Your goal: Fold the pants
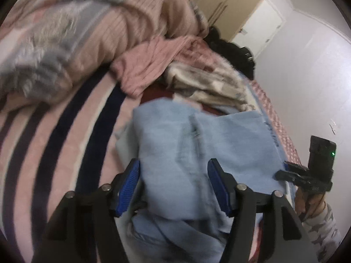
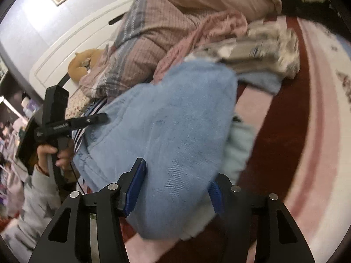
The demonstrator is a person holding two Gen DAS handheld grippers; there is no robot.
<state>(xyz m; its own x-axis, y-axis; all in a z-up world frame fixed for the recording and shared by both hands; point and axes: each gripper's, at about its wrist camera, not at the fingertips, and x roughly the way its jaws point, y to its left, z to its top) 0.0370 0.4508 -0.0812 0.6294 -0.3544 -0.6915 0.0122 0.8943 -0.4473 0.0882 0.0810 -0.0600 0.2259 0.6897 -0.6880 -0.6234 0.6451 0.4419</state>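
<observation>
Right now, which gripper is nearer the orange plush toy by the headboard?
Left. The left gripper is at the jeans' edge nearest the plush toy; the right gripper straddles the jeans farther off.

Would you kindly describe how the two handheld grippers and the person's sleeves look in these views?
Both the left gripper and the right gripper have black angular linkage arms with silver pivot pins and blue ribbed pads. Seen from the left view, the right unit carries a black box with a green light. A thin black cable hangs below the left unit. The sleeve is pale grey with darker stars.
</observation>
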